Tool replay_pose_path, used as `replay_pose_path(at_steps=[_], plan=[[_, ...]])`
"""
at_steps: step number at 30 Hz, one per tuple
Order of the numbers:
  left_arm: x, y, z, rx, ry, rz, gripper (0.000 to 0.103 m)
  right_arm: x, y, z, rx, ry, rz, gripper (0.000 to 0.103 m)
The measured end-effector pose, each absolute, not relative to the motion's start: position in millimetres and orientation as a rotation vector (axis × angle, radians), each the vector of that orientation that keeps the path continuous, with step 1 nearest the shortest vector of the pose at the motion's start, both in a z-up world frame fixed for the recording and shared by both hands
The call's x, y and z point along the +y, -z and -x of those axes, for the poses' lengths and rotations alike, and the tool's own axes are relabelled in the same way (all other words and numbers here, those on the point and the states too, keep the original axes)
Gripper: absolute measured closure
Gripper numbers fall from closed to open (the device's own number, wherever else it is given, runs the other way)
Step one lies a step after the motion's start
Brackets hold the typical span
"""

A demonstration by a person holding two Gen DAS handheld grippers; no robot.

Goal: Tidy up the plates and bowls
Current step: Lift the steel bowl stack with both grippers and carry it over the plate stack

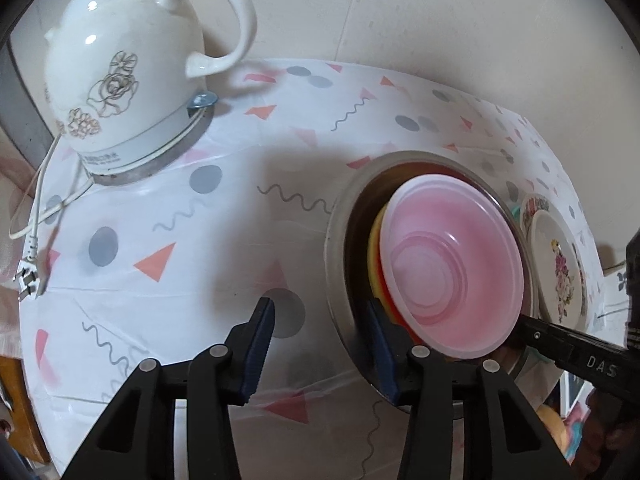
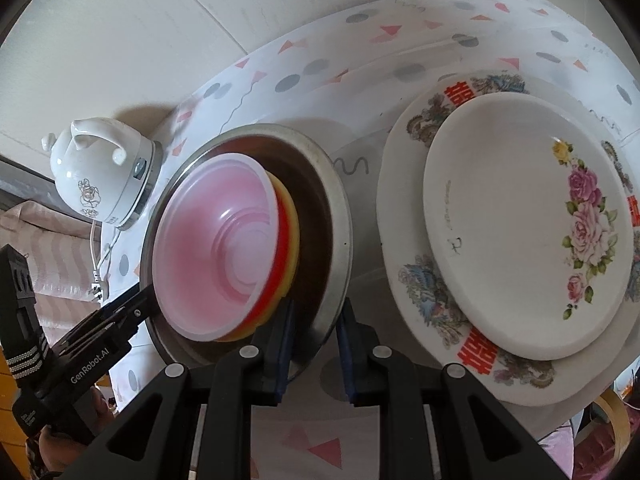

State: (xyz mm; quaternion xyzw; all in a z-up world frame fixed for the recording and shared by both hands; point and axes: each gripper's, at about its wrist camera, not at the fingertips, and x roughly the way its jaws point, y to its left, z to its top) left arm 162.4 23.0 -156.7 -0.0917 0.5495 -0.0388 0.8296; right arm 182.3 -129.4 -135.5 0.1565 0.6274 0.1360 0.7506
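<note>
Three nested plastic bowls inside steel bowl.

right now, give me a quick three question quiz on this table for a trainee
1. Multiple choice: which bowl is on top of the stack inside the metal bowl? A yellow, B pink, C red.
2. True or false: the small floral plate lies on top of the larger plate.
3. Fill the blank: the right gripper is closed on the metal bowl's ____.

Key: 1 B, the pink bowl. 2 true. 3 rim.
</note>
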Motion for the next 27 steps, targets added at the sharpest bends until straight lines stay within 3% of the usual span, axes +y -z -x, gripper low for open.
replay_pose_path(at_steps=[12, 15, 18, 27], plan=[[24.0, 163.1, -157.1, 1.196, 0.144, 0.244, 0.059, -129.6, 144.8, -184.0, 1.387, -0.318, -0.381, 0.083], [19.0, 164.8, -157.4, 1.187, 0.189, 0.255, 0.074, -128.8, 147.8, -184.5, 1.382, -0.341, -0.403, 0.087], [7.8, 165.7, -155.6, 1.171, 0.229, 0.194, 0.079, -126.8, 147.2, -183.7, 1.363, -0.361, -0.380, 0.087], [5.1, 164.5, -145.0, 1.108, 0.257, 0.170, 0.078, -129.9, 146.6, -176.3, 1.331, -0.384, -0.374, 0.087]])
